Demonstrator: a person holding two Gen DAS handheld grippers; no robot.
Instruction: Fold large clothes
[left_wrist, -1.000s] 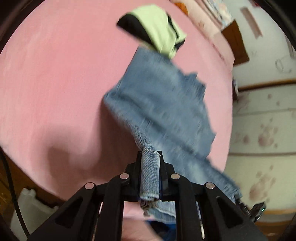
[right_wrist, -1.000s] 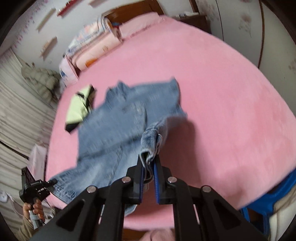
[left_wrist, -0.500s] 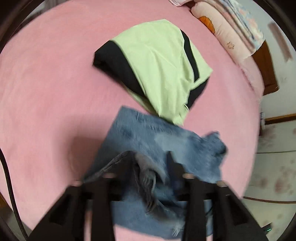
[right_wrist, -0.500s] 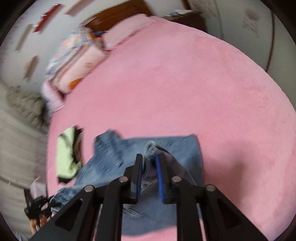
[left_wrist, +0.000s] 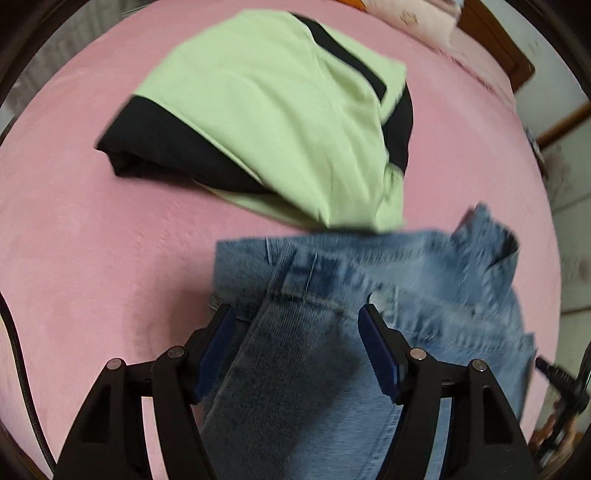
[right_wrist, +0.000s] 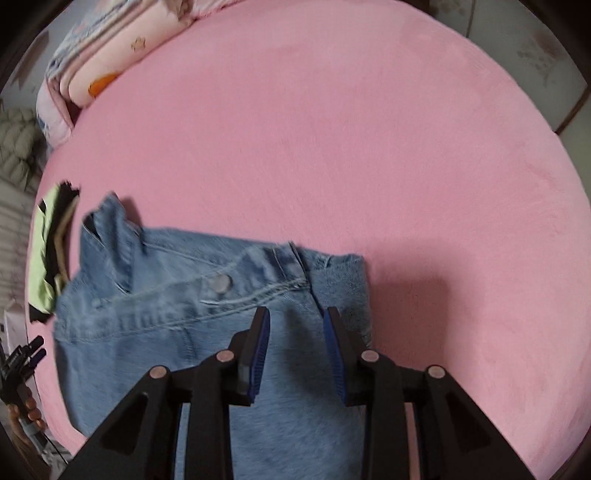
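A wide bed (right_wrist: 369, 147) with a plain pink fuzzy cover carries everything. A blue denim jacket (right_wrist: 177, 295) lies spread flat near its close edge, collar standing up a little at one end, a metal button showing on the front. Just beside it, touching at the edge, sits a folded pale green and black garment (left_wrist: 266, 110). At the far end, folded pink bedding (right_wrist: 122, 48) is stacked against the headboard.
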